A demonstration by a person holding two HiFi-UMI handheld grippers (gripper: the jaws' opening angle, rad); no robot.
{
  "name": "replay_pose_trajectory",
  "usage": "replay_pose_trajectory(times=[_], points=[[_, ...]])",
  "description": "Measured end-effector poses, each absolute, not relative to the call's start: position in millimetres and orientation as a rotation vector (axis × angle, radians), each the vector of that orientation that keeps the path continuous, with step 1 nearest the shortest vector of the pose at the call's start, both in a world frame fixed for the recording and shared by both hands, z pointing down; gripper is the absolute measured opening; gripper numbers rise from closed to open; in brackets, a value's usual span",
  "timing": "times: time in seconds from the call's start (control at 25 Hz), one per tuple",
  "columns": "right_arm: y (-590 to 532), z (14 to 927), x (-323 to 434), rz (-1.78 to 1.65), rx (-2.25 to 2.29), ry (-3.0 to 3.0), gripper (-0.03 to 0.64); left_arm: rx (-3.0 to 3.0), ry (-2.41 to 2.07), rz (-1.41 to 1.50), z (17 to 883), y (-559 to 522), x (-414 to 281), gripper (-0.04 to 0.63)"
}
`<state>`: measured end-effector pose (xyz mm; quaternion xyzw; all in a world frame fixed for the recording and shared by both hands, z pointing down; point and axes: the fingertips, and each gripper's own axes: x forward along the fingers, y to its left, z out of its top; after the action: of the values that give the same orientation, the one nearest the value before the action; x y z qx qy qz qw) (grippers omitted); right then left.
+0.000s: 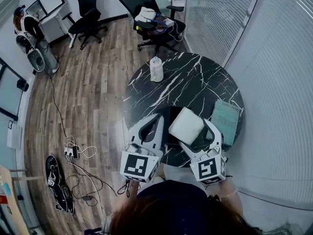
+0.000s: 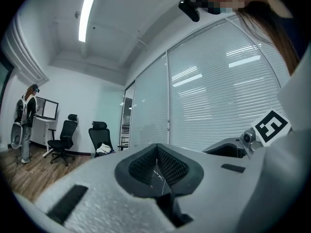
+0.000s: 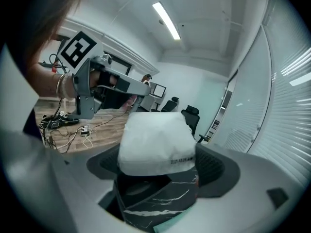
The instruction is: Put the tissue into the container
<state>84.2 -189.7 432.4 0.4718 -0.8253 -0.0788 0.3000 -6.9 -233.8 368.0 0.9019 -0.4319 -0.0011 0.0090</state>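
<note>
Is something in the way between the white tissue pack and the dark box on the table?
Nothing visible is. The right gripper holds the tissue pack above the dark box. The left gripper sits at the box's left side, jaws together.

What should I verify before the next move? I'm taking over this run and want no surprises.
1. Grip on the tissue pack: ok. The right gripper has its jaws closed on it.
2. Left gripper free: ok. Its jaws are together with nothing between them.
3. Target in place: ok. The teal box, likely the container, lies on the table just right of the pack.
4. Box open to take the pack: cannot tell.
5. Path clear: ok. The white roll stands at the far edge, well away.
</note>
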Motion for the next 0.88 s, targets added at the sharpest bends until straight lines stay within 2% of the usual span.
replay_pose_trajectory(times=[0.88], points=[[-226.1, 509.8, 83.7, -0.219, 0.911, -2.192, 0.436, 2.810, -1.318, 0.074, 388.7, -278.7, 10.2, 0.028]])
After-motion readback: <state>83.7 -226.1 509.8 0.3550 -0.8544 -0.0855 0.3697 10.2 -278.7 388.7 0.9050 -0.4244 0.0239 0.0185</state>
